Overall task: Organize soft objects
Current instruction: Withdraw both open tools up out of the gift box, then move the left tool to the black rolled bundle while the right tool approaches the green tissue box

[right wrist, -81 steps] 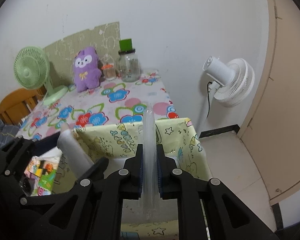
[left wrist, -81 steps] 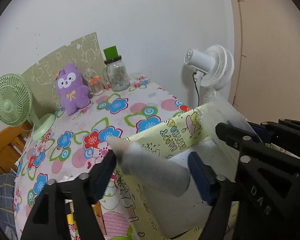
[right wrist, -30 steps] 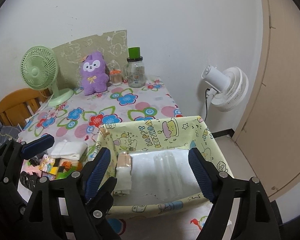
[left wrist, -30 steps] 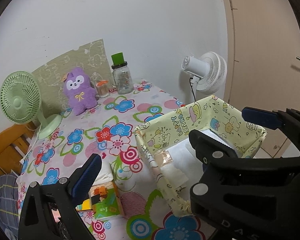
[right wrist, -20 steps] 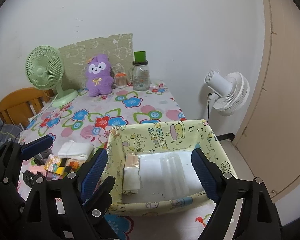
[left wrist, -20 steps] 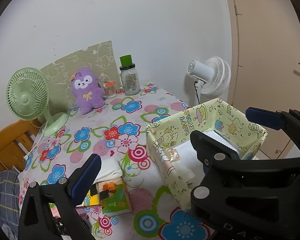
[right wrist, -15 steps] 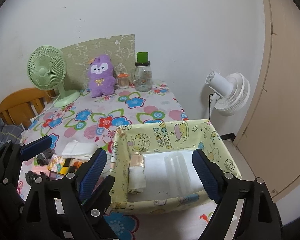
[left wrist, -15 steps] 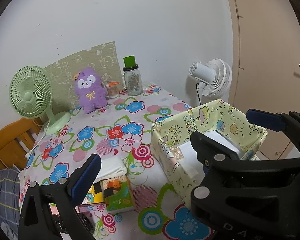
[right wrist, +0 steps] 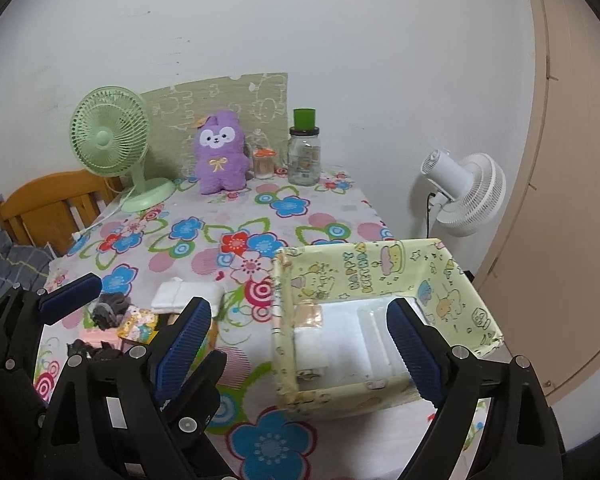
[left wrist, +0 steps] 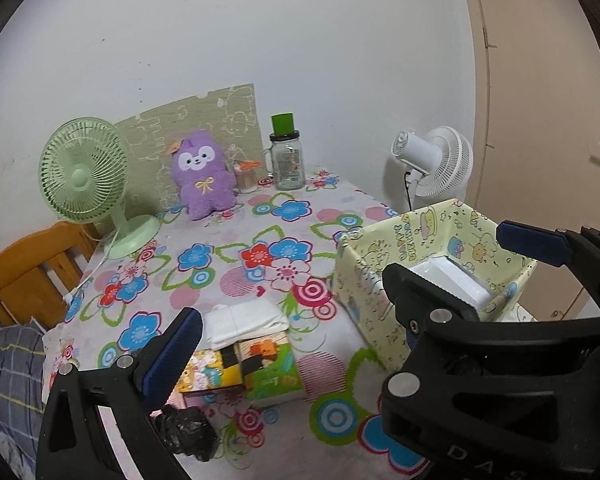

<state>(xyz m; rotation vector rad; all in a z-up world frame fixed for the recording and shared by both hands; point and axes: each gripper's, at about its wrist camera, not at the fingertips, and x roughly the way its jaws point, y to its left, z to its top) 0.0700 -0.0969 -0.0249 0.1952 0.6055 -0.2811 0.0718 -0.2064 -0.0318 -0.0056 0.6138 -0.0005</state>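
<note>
- Progress, as I judge it: some soft white packs already lie inside the pale yellow cartoon-print fabric storage box (right wrist: 384, 276), so part of the sorting looks done
- Left to do: a folded white cloth pad (right wrist: 188, 294) lies on the flower-print tablecloth (right wrist: 228, 216) outside the box, at about 9 o'clock from it; beside it are small colourful printed packets (left wrist: 240, 364) and a dark crumpled fabric bundle (right wrist: 108, 308)
- The purple plush toy (right wrist: 220, 152) stands at the far side of the table, at about 11 o'clock from the box and well apart from it; whether it belongs to the sorting I cannot tell
- The right gripper (right wrist: 296, 344) has its jaws wide apart and they have just been opening further; nothing is clamped, and its blue pads frame the box's near left corner and interior
- The left gripper (left wrist: 336, 280) also stands spread wide and empty, one blue pad near the folded pad and packets, the other over the box's far rim
- The box sits at the table's near right corner, upright, walls slightly slack; its contents look flat, white and stacked against the floor, with a tan taped patch on the inner left wall
- The white pad looks thin, limp and layered, likely to sag when lifted by one edge
</note>
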